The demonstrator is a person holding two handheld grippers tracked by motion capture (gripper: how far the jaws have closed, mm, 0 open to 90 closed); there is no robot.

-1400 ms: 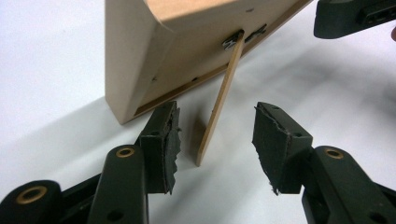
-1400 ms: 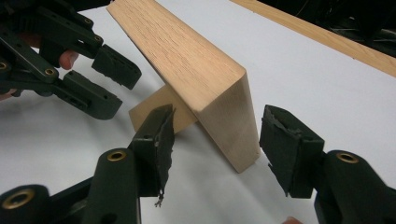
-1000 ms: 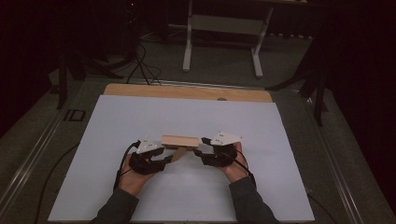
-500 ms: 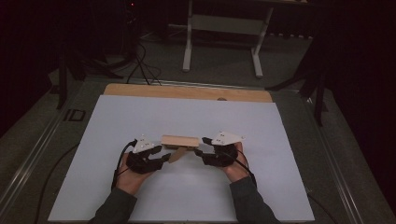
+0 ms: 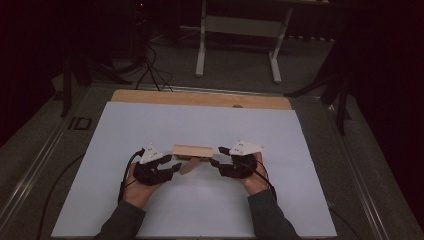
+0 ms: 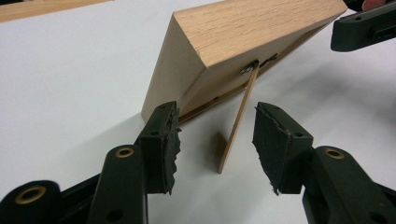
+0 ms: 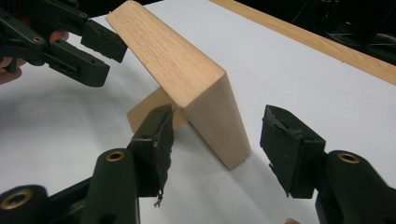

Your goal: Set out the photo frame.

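Frame: light oak wooden picture frame [image 5: 192, 150] stood tilted on white table sheet [image 5: 150, 120], propped by its thin wooden back strut [image 6: 238, 122].
Left gripper [image 6: 212, 140]: jaws wide — strut between, untouched.
Right gripper [image 7: 217, 140]: jaws wide — straddling frame's end.

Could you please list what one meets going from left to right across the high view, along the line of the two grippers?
Left gripper → stand flap → wooden frame → right gripper

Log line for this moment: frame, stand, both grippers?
frame: upright on sheet, leaning on stand | left gripper: open around stand | right gripper: open at frame's end
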